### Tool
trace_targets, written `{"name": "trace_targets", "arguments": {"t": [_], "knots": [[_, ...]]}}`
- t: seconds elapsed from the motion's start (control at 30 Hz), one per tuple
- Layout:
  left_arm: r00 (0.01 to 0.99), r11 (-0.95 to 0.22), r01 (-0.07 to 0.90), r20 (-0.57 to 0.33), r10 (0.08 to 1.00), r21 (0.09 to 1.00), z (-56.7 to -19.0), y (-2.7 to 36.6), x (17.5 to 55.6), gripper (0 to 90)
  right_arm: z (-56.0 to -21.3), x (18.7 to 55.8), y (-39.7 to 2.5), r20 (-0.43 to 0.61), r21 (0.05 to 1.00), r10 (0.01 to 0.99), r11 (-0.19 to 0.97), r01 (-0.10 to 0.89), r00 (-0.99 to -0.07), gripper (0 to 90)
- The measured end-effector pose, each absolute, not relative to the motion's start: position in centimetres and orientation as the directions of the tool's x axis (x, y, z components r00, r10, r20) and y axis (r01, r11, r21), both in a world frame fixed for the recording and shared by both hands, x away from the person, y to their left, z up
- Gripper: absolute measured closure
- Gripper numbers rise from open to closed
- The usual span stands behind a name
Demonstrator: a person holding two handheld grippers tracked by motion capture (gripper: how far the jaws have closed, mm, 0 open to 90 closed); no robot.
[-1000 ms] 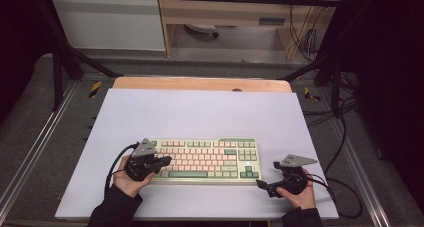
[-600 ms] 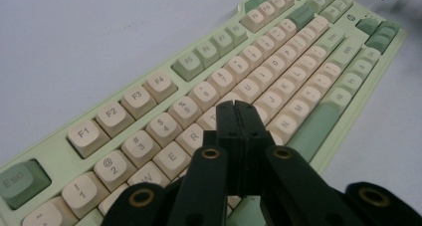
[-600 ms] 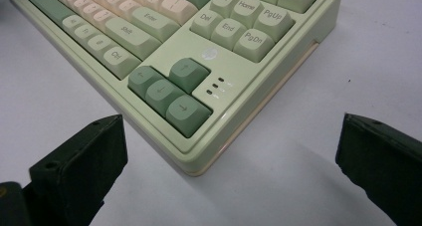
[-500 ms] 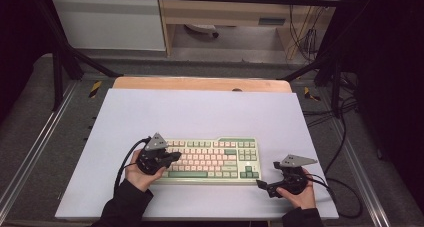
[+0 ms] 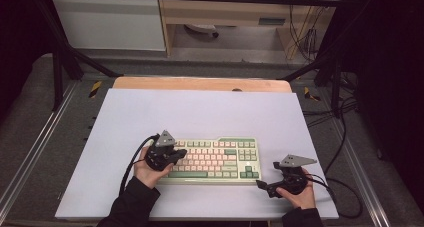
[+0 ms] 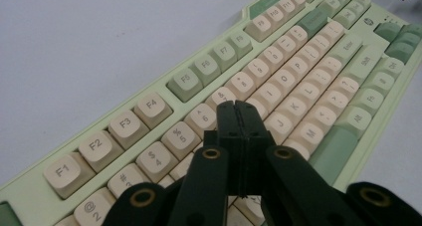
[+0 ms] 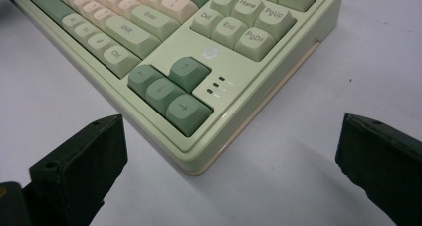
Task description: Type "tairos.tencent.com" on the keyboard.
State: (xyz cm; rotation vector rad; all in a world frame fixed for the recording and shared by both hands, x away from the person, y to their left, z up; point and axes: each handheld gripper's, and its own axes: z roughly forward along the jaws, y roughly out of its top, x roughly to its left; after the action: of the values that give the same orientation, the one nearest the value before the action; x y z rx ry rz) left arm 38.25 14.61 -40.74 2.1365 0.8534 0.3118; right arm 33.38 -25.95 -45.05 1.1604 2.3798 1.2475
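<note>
I have the pale green plastic keyboard with cream and darker green keycaps (image 5: 212,160) lying flat on the white table sheet (image 5: 200,112), towards the near edge. My left gripper (image 6: 237,111) hangs over the keyboard's left half with its jaws pressed together on nothing, the joined tip just above the number and letter rows; I cannot tell whether it touches a key. My right gripper (image 7: 229,151) sits off the keyboard's near right corner, jaws wide apart, low to the sheet.

The risk I see: the closed tip is wide against these caps, so a press slightly off centre would catch two neighbouring keys, or skid between them. A slanted push could also slide the keyboard, since nothing holds it. If I bring the right gripper in carelessly, one open jaw could knock the corner beside the arrow keys (image 7: 171,89).

Beyond the keyboard the sheet is bare up to the wooden strip (image 5: 200,83); on the near side there is little margin before the sheet's edge.
</note>
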Motion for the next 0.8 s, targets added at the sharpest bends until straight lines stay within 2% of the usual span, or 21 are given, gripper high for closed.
{"name": "trace_targets", "arguments": {"t": [0.8], "knots": [[0.737, -0.485, 0.48, -0.035, 0.675, 0.731, -42.7, 14.3, 38.8, 90.0, -45.1, 33.4, -25.9, 0.162, 0.765, 0.728, 0.334, 0.551, -0.667, 0.4]]}}
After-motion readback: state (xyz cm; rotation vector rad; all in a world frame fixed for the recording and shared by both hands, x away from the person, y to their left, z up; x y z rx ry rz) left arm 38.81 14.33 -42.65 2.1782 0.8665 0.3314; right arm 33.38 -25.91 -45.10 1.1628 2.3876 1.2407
